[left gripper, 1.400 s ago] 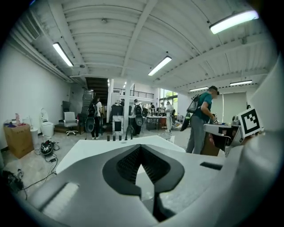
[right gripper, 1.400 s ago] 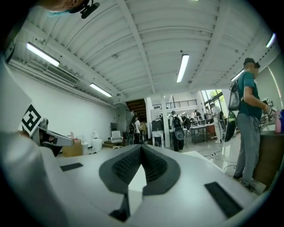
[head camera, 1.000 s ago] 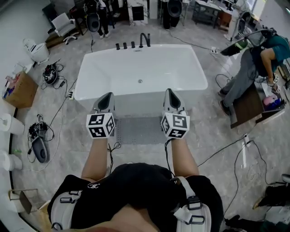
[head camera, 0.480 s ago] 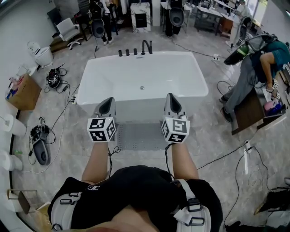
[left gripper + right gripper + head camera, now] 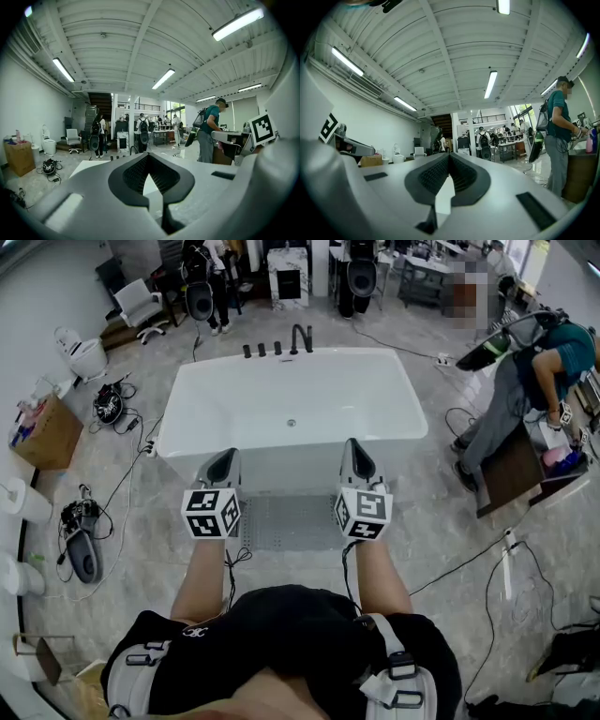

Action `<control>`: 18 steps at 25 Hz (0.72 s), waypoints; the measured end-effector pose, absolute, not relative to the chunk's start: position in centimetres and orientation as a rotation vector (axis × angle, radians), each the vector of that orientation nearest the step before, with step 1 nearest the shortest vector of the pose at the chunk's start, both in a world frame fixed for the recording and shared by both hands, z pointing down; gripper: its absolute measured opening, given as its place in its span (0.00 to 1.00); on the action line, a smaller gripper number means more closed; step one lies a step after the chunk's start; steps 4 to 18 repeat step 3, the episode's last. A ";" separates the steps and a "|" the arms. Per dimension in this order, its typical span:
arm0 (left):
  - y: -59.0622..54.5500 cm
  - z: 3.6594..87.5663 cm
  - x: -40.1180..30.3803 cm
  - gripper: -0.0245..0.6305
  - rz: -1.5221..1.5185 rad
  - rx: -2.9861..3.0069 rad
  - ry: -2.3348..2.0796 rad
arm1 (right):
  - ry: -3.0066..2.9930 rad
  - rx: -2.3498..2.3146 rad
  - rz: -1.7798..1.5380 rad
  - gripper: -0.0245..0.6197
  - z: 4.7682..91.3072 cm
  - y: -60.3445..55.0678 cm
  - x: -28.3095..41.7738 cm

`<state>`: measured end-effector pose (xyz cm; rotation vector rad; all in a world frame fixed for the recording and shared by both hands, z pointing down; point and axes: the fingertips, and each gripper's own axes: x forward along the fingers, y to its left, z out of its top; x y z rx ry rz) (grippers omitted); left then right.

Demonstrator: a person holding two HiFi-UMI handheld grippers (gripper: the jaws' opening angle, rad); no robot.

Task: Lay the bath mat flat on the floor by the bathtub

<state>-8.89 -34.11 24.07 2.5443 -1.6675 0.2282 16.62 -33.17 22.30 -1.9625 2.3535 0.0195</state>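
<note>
A grey dotted bath mat [image 5: 286, 521] lies flat on the floor against the near side of the white bathtub [image 5: 292, 407]. My left gripper [image 5: 223, 461] is held above the mat's left end, its tips at the tub's near wall. Over the right end hovers my right gripper [image 5: 354, 455]. Both are shut with nothing between the jaws. The left gripper [image 5: 149, 157] and the right gripper [image 5: 449, 158] point level across the room in their own views, and the mat is hidden there.
Black taps [image 5: 300, 336] stand at the tub's far rim. Cables [image 5: 122, 465] and a device [image 5: 80, 551] lie on the floor at left, a cardboard box [image 5: 42, 430] beyond. A person [image 5: 525, 381] bends over a counter at right. A cable [image 5: 459, 559] runs across the floor to the right.
Both grippers have stayed shut and kept their places over the mat. The head view has tilted a little, so the tub sits slightly lower in the picture.
</note>
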 end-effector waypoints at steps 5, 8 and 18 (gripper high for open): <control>-33.6 24.3 -9.1 0.04 0.234 2.543 -1.662 | 2.359 -1.971 0.017 0.05 22.4 -32.6 16.4; -33.6 24.3 -9.1 0.04 0.234 2.543 -1.662 | 2.359 -1.971 0.017 0.05 22.4 -32.6 16.4; -33.6 24.3 -9.1 0.04 0.234 2.543 -1.662 | 2.359 -1.971 0.017 0.05 22.4 -32.6 16.4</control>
